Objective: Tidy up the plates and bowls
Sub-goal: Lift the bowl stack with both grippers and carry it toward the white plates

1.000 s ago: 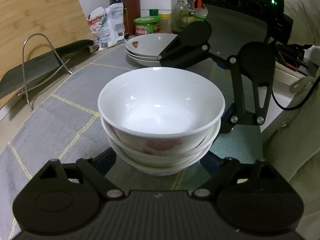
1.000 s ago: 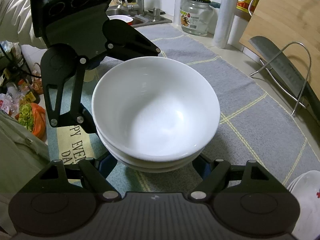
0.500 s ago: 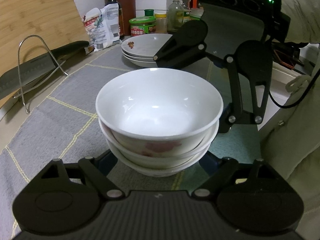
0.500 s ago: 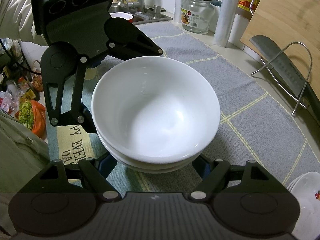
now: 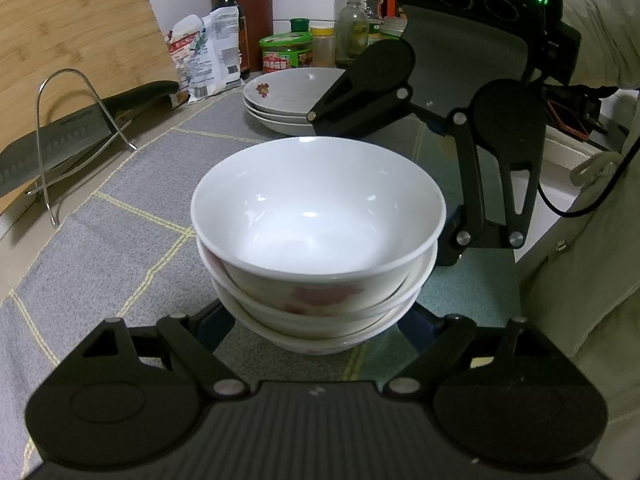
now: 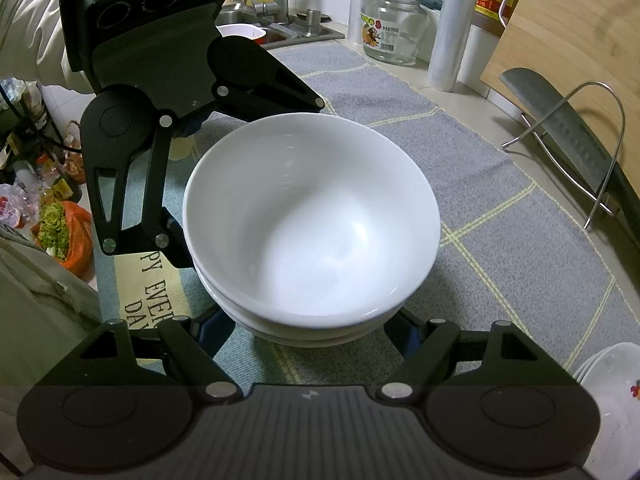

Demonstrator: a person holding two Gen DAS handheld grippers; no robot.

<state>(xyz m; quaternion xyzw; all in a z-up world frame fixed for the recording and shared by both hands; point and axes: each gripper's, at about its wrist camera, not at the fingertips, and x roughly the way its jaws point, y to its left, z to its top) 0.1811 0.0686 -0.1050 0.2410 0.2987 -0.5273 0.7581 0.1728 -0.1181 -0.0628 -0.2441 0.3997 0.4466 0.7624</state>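
Note:
Three white bowls are nested into one stack [image 5: 320, 220] [image 6: 312, 220] on the grey mat [image 5: 120, 240]; the middle bowl has a pink flower print. My left gripper [image 5: 316, 332] is shut on the bottom bowl, its blue pads against both sides. From the opposite side my right gripper [image 6: 312, 336] is shut on the same stack, and one of its fingers [image 5: 452, 248] presses the bowl's flank. The fingertips of both grippers are hidden under the bowls. A stack of white flowered plates [image 5: 292, 96] [image 6: 612, 392] rests farther along the mat.
A cleaver on a wire rack [image 5: 52, 148] [image 6: 568, 128] leans by a wooden cutting board [image 5: 72, 32]. Jars, bottles and a bag [image 5: 286, 54] line the wall. A glass jar [image 6: 394, 28] and the sink [image 6: 280, 32] lie beyond. The counter edge runs close by the person's sleeve.
My left gripper's fingers have drawn in a little against the bottom bowl. The bowls and the right gripper have stayed where they were.

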